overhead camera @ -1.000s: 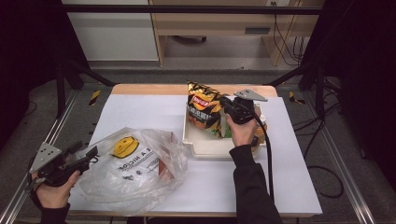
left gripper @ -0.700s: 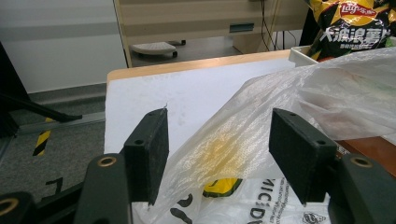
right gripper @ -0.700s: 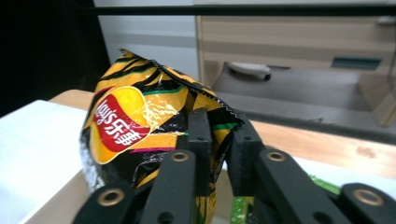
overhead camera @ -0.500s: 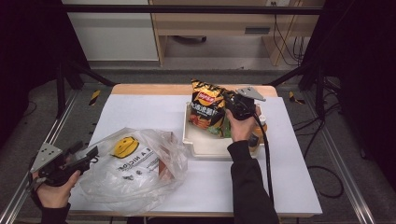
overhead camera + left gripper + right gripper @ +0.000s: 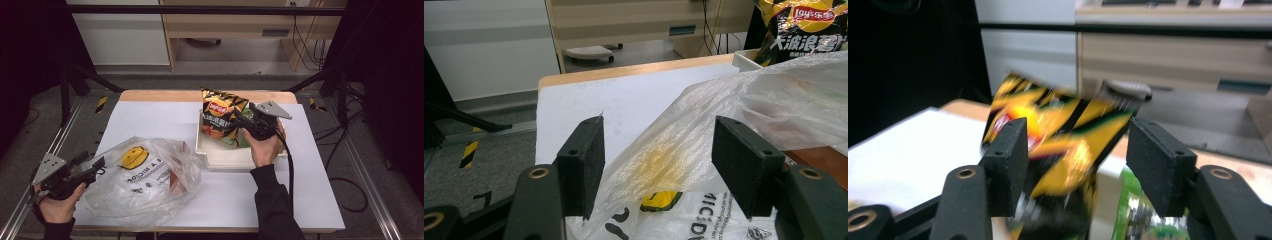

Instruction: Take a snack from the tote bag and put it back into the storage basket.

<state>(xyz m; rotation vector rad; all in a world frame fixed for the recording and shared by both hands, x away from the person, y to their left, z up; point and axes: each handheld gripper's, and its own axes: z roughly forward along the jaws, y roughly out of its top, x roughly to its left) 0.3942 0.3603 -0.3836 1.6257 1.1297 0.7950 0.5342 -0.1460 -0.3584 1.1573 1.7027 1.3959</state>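
Note:
A yellow and black chip bag (image 5: 220,117) stands upright at the back of a white tray (image 5: 225,159). My right gripper (image 5: 238,120) is level with the bag's right edge. Its jaws have just been opening and now stand apart, and in the right gripper view (image 5: 1075,127) the blurred chip bag (image 5: 1048,107) sits between and beyond them, unpressed. At the near left my left gripper (image 5: 100,162) is open at the rim of a clear plastic bag (image 5: 145,185). In the left gripper view (image 5: 659,130) the film of the plastic bag (image 5: 784,105) runs loosely between the pads.
A yellow round item (image 5: 134,157) and other goods lie inside the plastic bag. A green packet (image 5: 245,140) leans in the tray behind the chip bag. The white table top (image 5: 150,117) ends at a wooden strip at the back. Dark frame legs flank the table.
The right gripper's jaws have opened off the chip bag, and the hand has drawn back a little toward me. The bag now stands straighter in the tray. The left hand is still.

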